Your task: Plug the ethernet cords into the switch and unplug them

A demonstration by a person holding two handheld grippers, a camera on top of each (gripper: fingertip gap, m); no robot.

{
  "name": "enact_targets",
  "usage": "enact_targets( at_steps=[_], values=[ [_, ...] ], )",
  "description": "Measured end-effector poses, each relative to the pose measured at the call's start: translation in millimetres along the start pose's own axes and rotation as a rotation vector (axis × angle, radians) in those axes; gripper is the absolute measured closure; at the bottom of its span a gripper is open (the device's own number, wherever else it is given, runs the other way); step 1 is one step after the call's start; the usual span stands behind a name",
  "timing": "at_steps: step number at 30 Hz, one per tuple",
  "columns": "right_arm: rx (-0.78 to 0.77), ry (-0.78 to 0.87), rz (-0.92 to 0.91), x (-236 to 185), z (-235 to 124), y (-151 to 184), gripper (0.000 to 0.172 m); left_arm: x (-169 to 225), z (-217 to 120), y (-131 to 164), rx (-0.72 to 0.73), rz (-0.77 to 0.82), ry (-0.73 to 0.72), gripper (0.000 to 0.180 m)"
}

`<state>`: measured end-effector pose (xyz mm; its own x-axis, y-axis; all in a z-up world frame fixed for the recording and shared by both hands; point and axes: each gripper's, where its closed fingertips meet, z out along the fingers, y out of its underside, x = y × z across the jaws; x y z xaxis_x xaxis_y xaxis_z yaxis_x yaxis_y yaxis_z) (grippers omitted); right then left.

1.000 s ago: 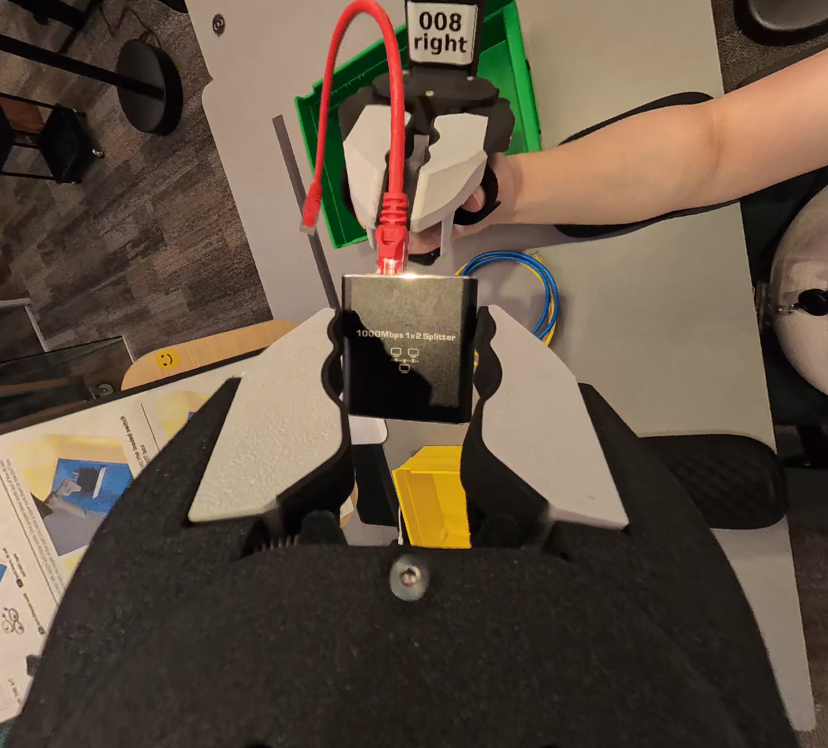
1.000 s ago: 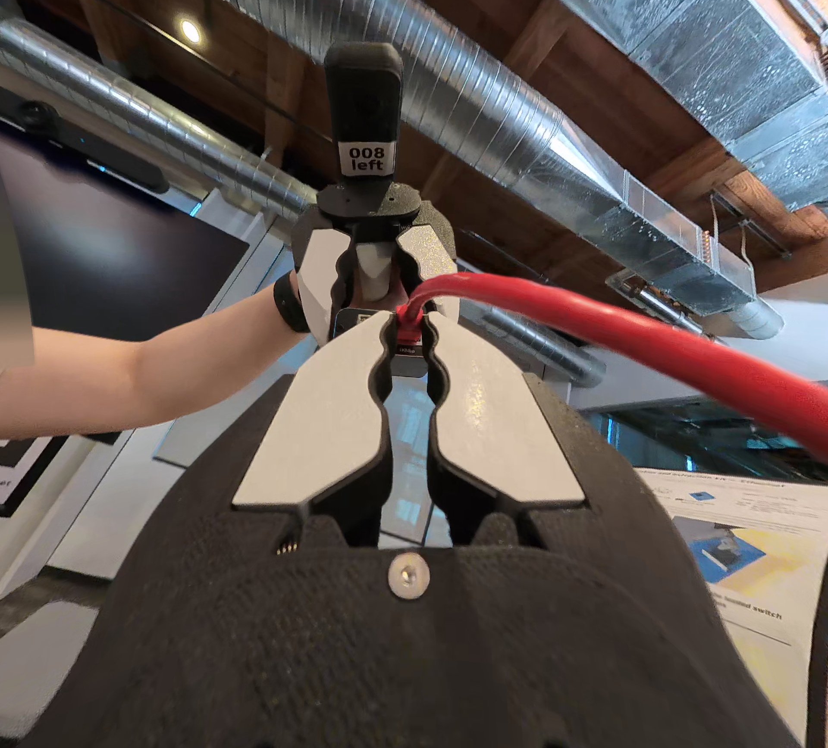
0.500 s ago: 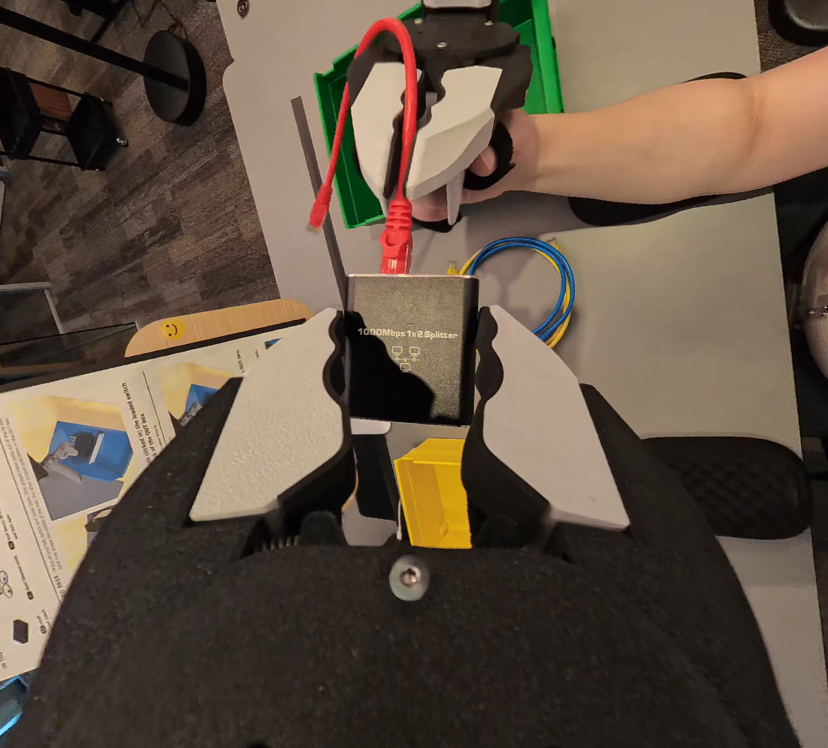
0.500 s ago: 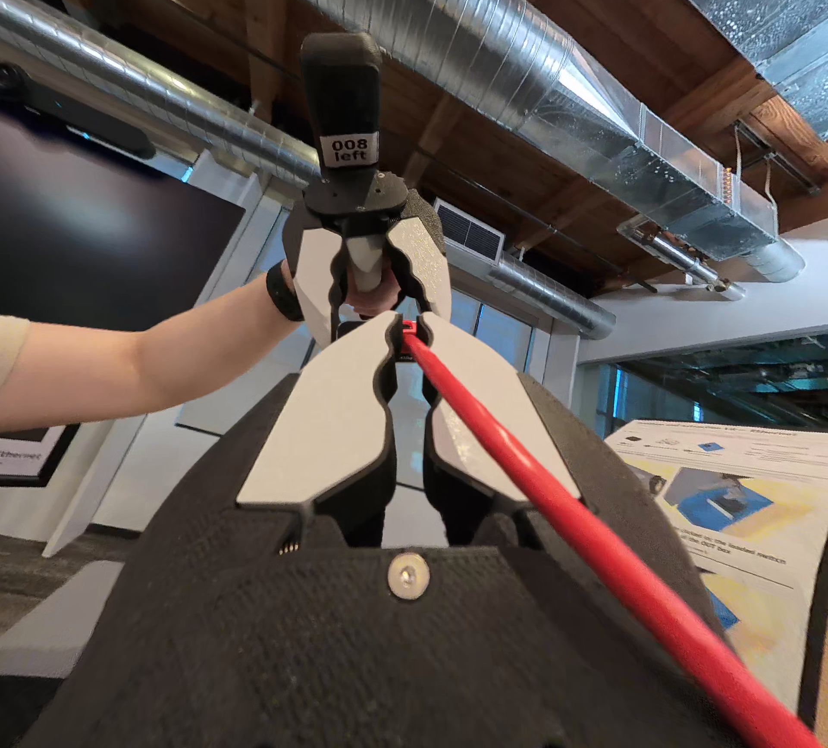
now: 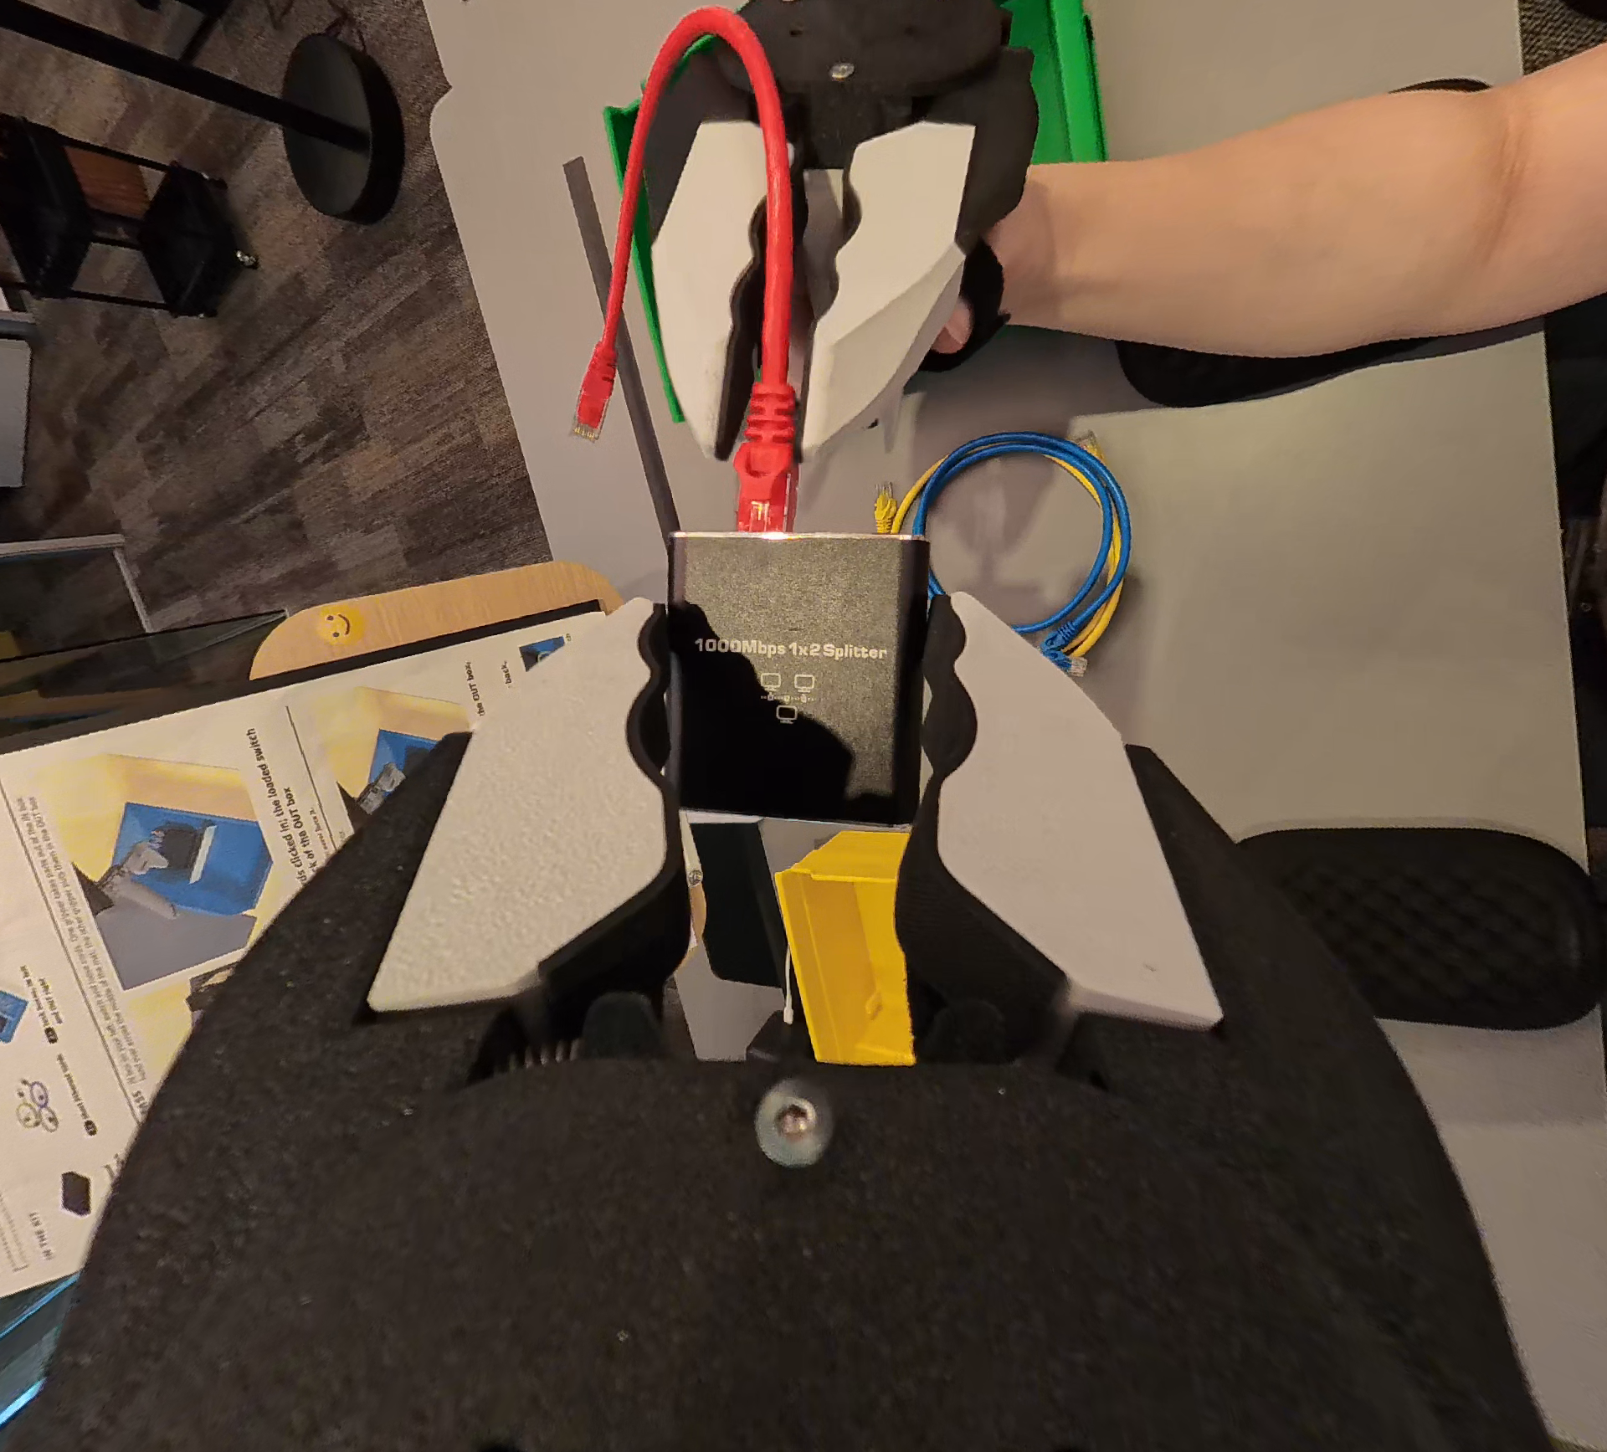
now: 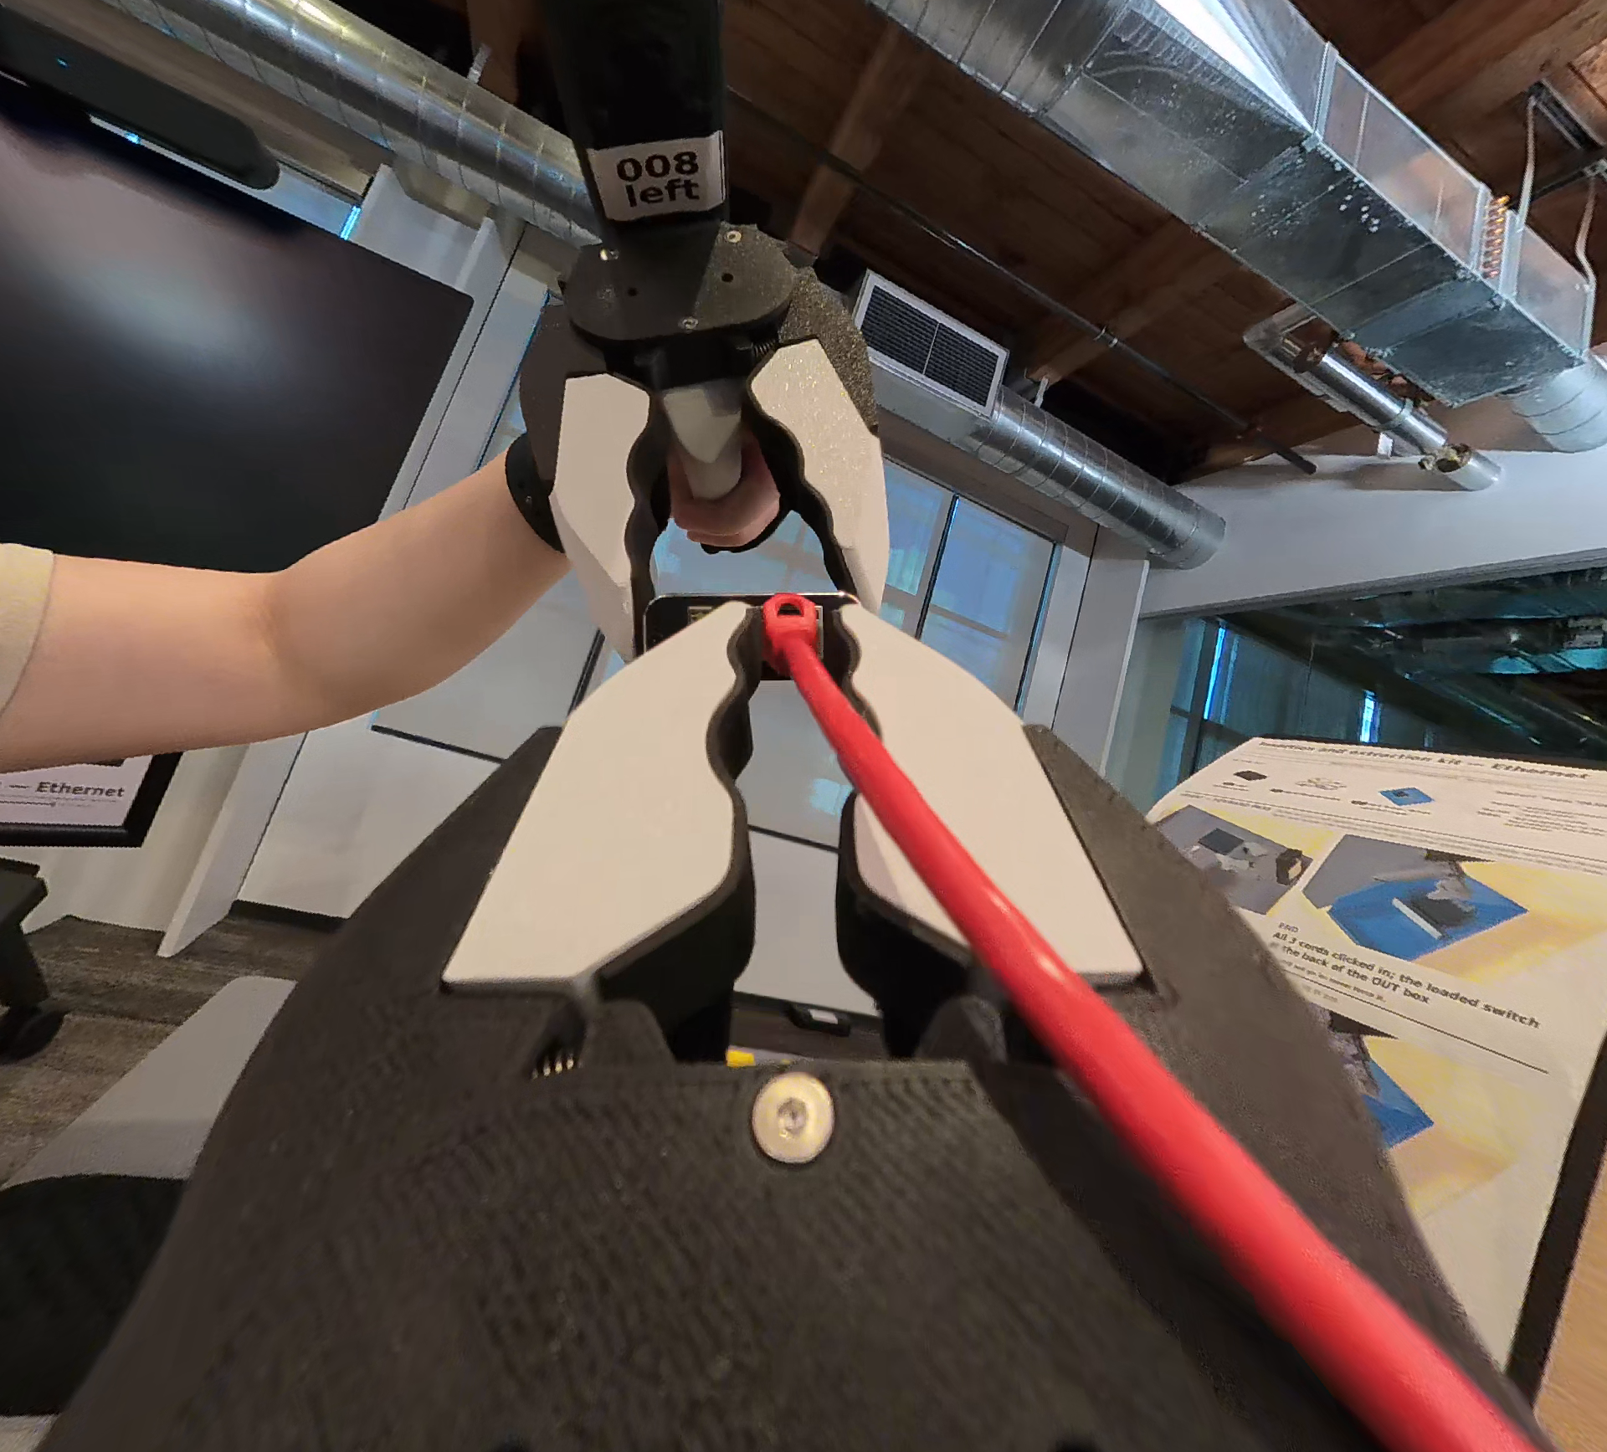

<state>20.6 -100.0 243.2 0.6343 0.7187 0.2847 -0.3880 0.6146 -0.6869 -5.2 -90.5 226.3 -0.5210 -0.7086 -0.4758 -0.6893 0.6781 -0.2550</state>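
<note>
My left gripper (image 5: 800,610) is shut on a black switch box (image 5: 791,671), one pad on each side, and holds it above the grey table (image 5: 1304,628). A red ethernet cord (image 5: 774,262) has its plug (image 5: 765,489) seated in a port on the box's far face. Its other end (image 5: 596,393) hangs loose. My right gripper (image 6: 787,628) faces the box, and its fingers flank the red plug's boot (image 6: 787,615). A gap shows beside the right pad, so it is open. The box (image 6: 678,619) and the left gripper (image 6: 743,584) also show in the right wrist view.
A blue cord and a yellow cord (image 5: 1087,541) lie coiled on the table to the right. A green bin (image 5: 1043,19) stands behind the right gripper and a yellow bin (image 5: 852,949) below the box. A printed instruction sheet (image 5: 174,889) lies at the left. The tips of both grippers are at nearly the same place.
The right gripper's pads were pinched close on the thin red cord half a second ago; they now stand wider around the plug's boot. The left gripper keeps the box steady.
</note>
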Motion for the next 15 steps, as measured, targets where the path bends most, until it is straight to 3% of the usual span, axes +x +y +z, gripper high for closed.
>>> enact_targets(
  at_steps=[10,15],
  values=[
    [-0.061,0.001,-0.056,-3.2,4.6,8.4,0.159,2.8,3.7,0.3,-0.029,0.022,0.012,0.124],
    [0.057,0.007,-0.089,-4.9,2.8,-0.4,0.159,3.3,-0.2,-6.0,-0.084,0.065,0.002,0.124]
  ],
)
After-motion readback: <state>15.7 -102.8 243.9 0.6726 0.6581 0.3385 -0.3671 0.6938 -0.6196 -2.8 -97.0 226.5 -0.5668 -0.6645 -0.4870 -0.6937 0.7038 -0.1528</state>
